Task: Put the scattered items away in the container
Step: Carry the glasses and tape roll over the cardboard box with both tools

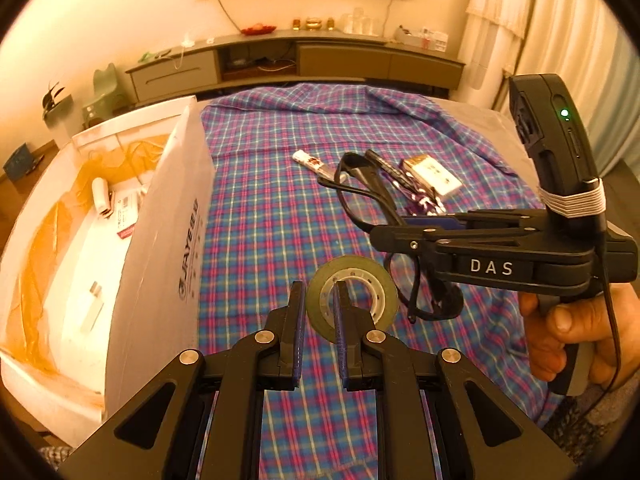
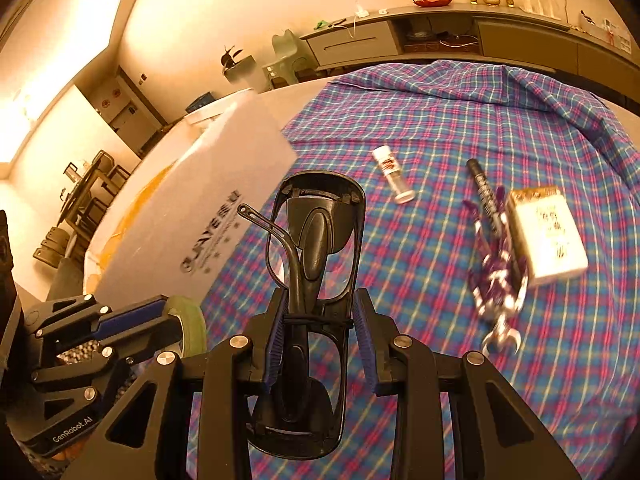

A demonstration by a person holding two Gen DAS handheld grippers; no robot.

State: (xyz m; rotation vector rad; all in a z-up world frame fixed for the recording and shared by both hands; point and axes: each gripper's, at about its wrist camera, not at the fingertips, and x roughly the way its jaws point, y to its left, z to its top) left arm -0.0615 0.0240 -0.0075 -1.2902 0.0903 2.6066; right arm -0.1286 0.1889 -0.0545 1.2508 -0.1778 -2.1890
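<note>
Checked blue-and-pink cloth covers table, soft and wrinkly. Left gripper pinches flat green tape roll by rim (thin wall, easy grab). Right gripper clamps folded black plastic glasses round middle. Big white foam box sits left, open top, waiting for both.

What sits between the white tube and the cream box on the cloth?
In the right wrist view, the black marker lies between the white tube and the cream box, with the purple patterned clip beside it.
</note>
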